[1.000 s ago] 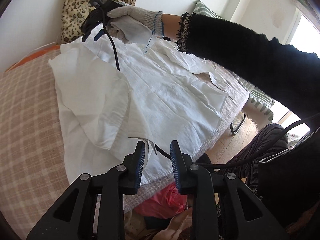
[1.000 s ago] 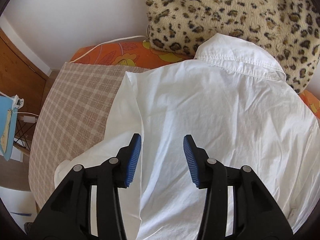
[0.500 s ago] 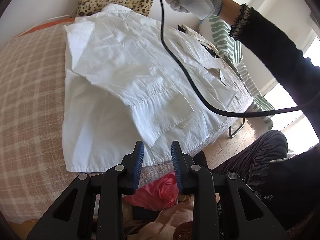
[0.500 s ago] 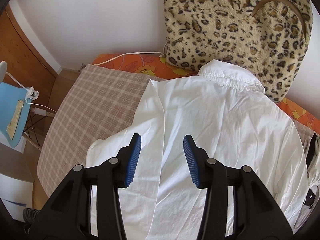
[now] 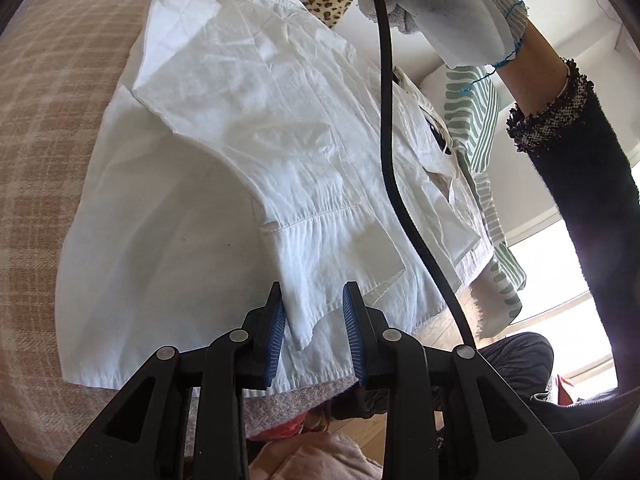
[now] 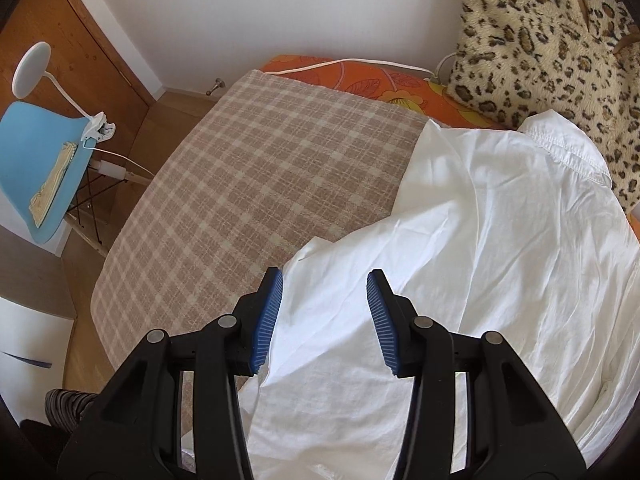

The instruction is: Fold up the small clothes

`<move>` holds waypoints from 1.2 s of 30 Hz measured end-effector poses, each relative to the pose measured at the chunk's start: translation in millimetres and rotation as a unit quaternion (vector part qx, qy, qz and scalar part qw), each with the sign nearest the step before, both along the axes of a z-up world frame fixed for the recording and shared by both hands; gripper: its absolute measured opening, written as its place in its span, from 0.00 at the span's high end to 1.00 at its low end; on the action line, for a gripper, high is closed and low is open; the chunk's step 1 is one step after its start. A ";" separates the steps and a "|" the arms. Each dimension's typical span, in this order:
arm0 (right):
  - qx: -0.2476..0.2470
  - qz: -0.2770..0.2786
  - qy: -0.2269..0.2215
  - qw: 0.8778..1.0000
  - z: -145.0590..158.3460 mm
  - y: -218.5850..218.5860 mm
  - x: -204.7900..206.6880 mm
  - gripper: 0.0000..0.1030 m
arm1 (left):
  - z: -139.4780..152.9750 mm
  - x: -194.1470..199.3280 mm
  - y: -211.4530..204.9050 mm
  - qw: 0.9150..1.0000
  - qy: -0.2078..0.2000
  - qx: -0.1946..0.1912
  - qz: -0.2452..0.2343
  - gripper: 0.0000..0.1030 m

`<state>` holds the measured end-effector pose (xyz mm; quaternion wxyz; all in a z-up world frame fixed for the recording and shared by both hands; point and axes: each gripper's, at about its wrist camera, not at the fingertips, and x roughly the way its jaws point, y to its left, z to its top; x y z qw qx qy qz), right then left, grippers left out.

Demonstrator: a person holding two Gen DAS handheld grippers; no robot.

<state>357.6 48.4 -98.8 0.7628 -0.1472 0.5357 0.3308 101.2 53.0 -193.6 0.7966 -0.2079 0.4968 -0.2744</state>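
A white shirt (image 5: 248, 128) lies spread on a plaid-covered bed (image 5: 44, 120), with a sleeve folded across its back toward the hem. My left gripper (image 5: 313, 320) is open and empty, its blue pads on either side of the sleeve cuff near the shirt's bottom edge. In the right wrist view the shirt (image 6: 500, 240) lies collar toward a leopard pillow (image 6: 540, 32). My right gripper (image 6: 325, 312) is open and empty, held above the shirt's folded left side.
The plaid blanket (image 6: 260, 168) lies bare to the shirt's left, over an orange sheet (image 6: 380, 80). A black cable (image 5: 386, 120) hangs across the shirt from the gloved hand (image 5: 432, 4). A blue chair (image 6: 36, 160) with a clip lamp stands off the bed. A striped pillow (image 5: 480, 120) lies at the right.
My left gripper has come in low to the hem and now straddles the sleeve cuff. My right gripper has risen and swung left, showing more bare blanket. The sleeve was folded across.
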 end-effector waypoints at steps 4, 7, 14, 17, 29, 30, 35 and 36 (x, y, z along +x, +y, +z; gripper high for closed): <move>-0.049 0.014 -0.011 0.999 -21.5 23.2 -3.8 0.55 | -4.0 2.0 8.3 1.000 0.000 -0.020 0.020 0.74; -0.087 0.016 -0.024 0.996 -35.7 33.3 -3.2 0.55 | -11.5 2.1 10.7 0.999 0.007 -0.022 0.023 0.77; -0.122 -0.003 -0.030 0.992 -54.7 33.6 6.3 0.74 | -19.0 4.6 12.7 0.998 0.016 -0.047 0.026 0.98; -0.121 -0.008 -0.030 0.992 -57.1 33.0 8.8 0.89 | -9.4 -1.3 17.1 0.998 0.010 -0.060 0.022 0.99; -0.104 -0.041 -0.023 0.994 -61.8 41.4 18.8 0.93 | 8.0 -23.6 85.2 0.994 0.035 -0.076 0.067 0.99; -0.104 -0.041 -0.024 0.993 -62.1 42.2 19.5 0.93 | 6.8 -24.0 87.5 0.995 0.033 -0.067 0.069 0.99; -0.127 -0.037 -0.030 0.991 -66.9 41.6 17.0 0.92 | -21.8 -19.2 84.5 0.993 0.076 -0.056 0.074 0.99; -0.117 -0.039 -0.030 0.992 -61.0 37.2 15.3 0.92 | -23.6 -19.0 83.4 0.993 0.078 -0.059 0.073 0.99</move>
